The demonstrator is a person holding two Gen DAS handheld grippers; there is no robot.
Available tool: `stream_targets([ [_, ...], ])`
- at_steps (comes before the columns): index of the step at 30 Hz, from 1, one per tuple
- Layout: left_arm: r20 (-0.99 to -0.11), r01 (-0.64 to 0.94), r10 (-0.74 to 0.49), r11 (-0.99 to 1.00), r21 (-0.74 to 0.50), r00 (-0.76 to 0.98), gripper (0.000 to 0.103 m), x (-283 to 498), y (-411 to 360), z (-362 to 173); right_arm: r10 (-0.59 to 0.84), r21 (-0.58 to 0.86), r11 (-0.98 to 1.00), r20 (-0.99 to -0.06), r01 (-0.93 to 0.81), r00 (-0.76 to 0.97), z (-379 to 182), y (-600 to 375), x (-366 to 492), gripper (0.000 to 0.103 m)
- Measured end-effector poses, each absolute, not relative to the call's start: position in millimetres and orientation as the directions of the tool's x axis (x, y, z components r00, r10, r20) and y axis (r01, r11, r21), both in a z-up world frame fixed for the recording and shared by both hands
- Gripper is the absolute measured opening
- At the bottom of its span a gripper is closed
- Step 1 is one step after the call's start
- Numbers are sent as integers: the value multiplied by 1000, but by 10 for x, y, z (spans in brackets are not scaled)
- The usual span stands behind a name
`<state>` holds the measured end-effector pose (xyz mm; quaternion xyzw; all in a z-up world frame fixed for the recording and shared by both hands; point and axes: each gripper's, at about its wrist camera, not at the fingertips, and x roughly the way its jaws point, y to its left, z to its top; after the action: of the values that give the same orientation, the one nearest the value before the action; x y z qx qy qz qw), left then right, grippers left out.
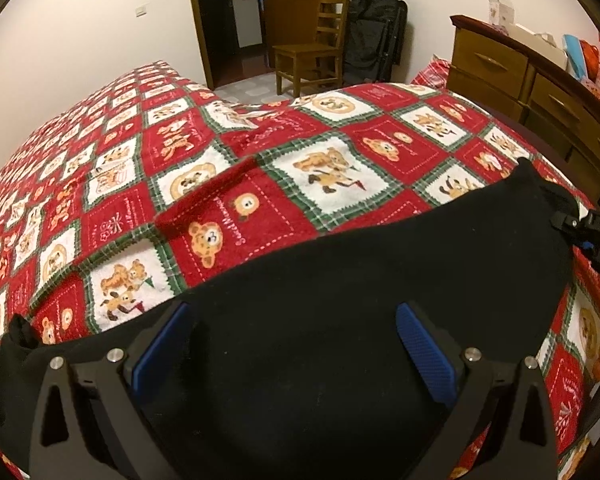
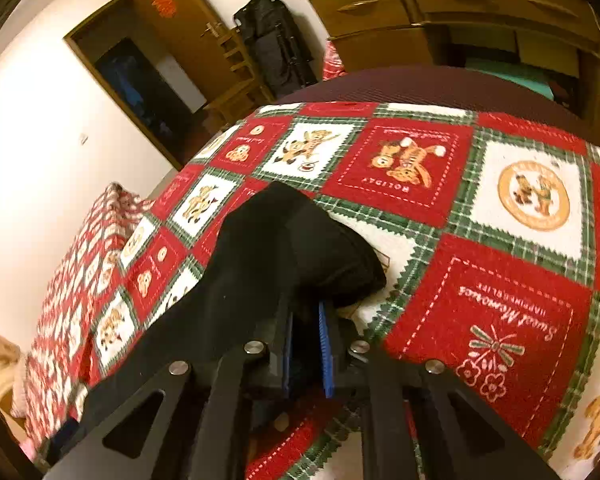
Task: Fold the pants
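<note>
The black pants lie across the red, white and green teddy-bear bedspread. My left gripper is open, its blue pads spread wide just above the middle of the black cloth. My right gripper is shut on a bunched end of the pants, which rises as a fold between the blue pads. In the left wrist view the right gripper shows at the pants' right end.
A wooden dresser stands along the bed's right side, with boxes on top. A wooden chair and a black bag stand by the open door. A white wall runs along the bed's left.
</note>
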<state>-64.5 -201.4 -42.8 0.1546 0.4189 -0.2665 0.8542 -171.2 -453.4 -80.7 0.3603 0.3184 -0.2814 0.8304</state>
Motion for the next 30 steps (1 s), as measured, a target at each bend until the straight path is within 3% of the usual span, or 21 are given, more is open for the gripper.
stream_targets([
  [4,-777,601,-347,798,51,526,103,-675,-1955,-335,-275,369,654,-698,660,662,-565,-4386,-1715,10],
  [13,-763,575,-375,818,-4,527,103,-507,-1644,-219,-334,65,892,-574,448,748,74,-3321,-1480,10],
  [24,-766,510,-350,860,-34,539,103,-341,-1155,-297,-210,-151,977,-534,152,819,-158,-1879,-1214,10],
  [30,-777,467,-322,883,-42,541,103,-280,-815,-422,-176,-365,930,-528,-35,831,-498,-1123,-1243,10],
])
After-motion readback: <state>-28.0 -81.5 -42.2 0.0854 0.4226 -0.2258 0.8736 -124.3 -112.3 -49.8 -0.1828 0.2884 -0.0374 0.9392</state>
